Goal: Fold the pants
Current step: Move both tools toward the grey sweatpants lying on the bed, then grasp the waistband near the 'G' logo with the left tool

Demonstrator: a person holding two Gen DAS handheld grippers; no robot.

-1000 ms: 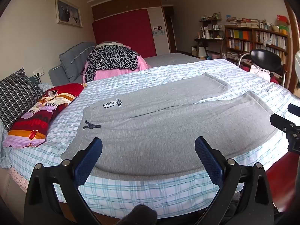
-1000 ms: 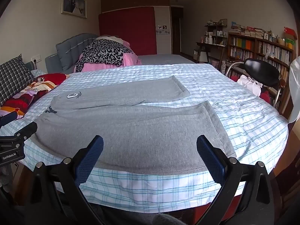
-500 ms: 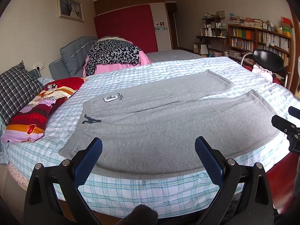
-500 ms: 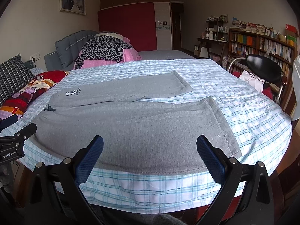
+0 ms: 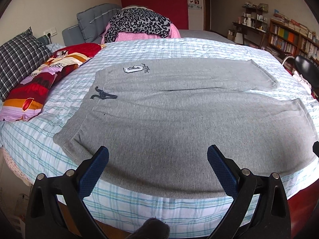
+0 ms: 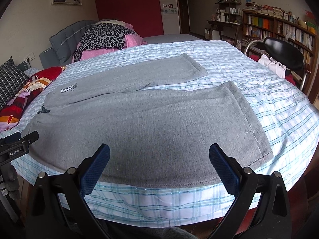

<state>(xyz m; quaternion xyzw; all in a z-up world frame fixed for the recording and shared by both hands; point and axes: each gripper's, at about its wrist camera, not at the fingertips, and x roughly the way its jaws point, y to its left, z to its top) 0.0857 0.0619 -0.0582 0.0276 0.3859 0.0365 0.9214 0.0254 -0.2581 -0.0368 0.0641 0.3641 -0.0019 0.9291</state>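
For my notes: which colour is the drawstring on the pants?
Dark navy, almost black, against the grey pants; the drawstring shows best in the left wrist view.

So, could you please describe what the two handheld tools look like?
Both match: the left tool and right tool have black angular frames with silver rivets and blue textured pads. White "GenRobot.AI" lettering marks the left one's side in the right wrist view.

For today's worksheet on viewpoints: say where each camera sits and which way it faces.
Left wrist: on the left tongs, at the bed's near edge, facing the waistband end of the grey pants; its open blue fingers show.
Right wrist: on the right tongs, facing the cuff end; its open fingers and the other tongs at left show.
Shared: pants, plaid bed sheet, bookshelf.
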